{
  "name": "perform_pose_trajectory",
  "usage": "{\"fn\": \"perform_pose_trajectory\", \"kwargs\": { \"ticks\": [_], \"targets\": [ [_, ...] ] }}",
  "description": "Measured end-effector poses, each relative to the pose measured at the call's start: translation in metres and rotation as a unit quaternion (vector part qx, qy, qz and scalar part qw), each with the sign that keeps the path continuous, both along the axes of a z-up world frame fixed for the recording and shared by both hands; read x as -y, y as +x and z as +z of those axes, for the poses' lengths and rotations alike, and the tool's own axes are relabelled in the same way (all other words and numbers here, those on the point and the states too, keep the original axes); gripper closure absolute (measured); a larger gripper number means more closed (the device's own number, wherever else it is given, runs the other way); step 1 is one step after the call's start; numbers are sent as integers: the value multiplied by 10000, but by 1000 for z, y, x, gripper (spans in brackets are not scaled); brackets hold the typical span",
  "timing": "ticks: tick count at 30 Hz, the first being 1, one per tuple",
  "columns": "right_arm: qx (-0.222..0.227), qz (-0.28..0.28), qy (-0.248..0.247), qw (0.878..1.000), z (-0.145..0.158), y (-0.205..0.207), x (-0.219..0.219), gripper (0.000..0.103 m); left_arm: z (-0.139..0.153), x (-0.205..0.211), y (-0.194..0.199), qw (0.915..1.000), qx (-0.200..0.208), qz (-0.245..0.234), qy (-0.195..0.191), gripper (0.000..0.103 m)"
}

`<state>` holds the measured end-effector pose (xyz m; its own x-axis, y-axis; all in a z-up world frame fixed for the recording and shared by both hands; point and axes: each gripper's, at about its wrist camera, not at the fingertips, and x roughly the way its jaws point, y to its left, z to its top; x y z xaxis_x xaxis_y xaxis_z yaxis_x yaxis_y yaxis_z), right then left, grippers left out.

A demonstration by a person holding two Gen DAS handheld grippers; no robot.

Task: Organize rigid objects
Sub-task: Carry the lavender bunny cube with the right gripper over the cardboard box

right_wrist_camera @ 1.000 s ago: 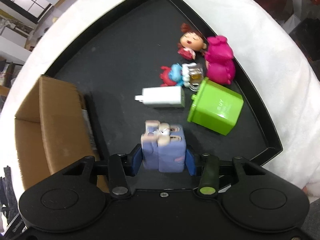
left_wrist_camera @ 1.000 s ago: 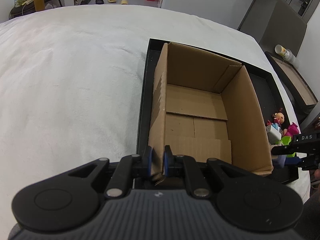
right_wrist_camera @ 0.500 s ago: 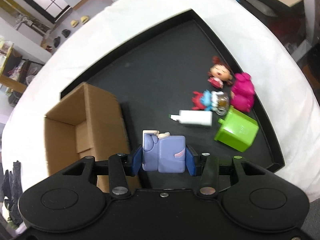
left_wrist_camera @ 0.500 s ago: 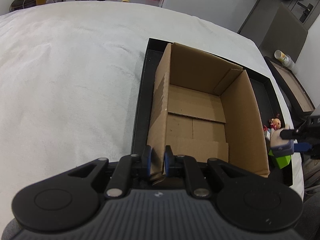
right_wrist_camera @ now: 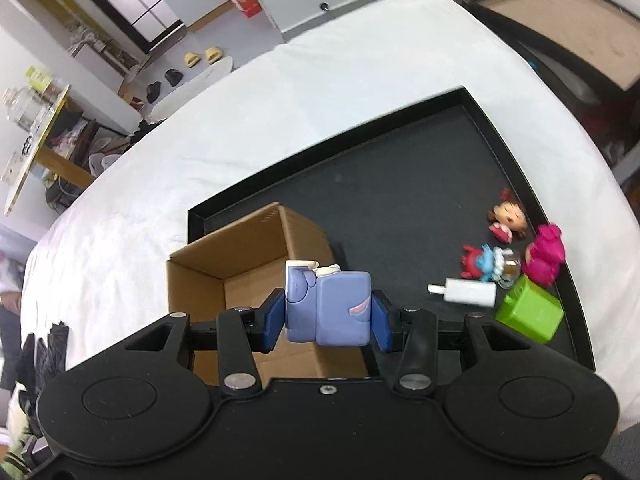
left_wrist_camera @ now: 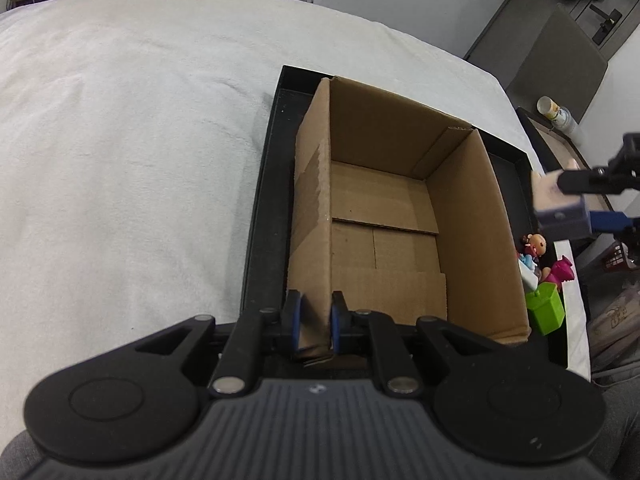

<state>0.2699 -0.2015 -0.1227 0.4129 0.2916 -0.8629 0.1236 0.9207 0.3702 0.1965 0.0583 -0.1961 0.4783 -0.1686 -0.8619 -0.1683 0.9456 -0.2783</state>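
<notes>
My left gripper (left_wrist_camera: 313,322) is shut on the near left wall of an open, empty cardboard box (left_wrist_camera: 400,216) that stands in a black tray (left_wrist_camera: 264,184). My right gripper (right_wrist_camera: 327,308) is shut on a blue block-shaped toy figure (right_wrist_camera: 328,308) and holds it in the air above the box's right wall (right_wrist_camera: 304,236); it also shows in the left wrist view (left_wrist_camera: 560,204). On the tray's right end lie a green cube (right_wrist_camera: 530,314), a white charger (right_wrist_camera: 466,292), a pink toy (right_wrist_camera: 544,254), a red-haired doll (right_wrist_camera: 506,218) and a small blue-red figure (right_wrist_camera: 482,262).
The tray lies on a white cloth-covered surface (left_wrist_camera: 120,140). Beyond the right edge stand a second dark tray (right_wrist_camera: 560,20) and a paper cup (left_wrist_camera: 554,110). A chair (left_wrist_camera: 560,56) stands at the far right.
My right gripper has lifted the blue toy off the tray and carried it up and left, over the box's right wall. My left gripper keeps its hold on the box wall.
</notes>
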Motion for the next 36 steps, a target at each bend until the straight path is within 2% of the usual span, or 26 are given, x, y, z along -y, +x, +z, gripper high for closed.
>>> {"fn": "perform_pose_trajectory", "kwargs": {
  "ticks": [11, 32, 36],
  "targets": [
    [10, 283, 67, 9996, -3, 9, -39, 59, -2, -6, 1, 9999, -20, -44, -142, 89],
    [-100, 877, -95, 9961, -37, 30, -100, 58, -3, -9, 5, 9996, -103, -42, -255, 89],
    [-5, 1017, 268, 9945, -31, 31, -102, 55, -3, -9, 6, 9996, -127, -17, -241, 89]
  ]
}}
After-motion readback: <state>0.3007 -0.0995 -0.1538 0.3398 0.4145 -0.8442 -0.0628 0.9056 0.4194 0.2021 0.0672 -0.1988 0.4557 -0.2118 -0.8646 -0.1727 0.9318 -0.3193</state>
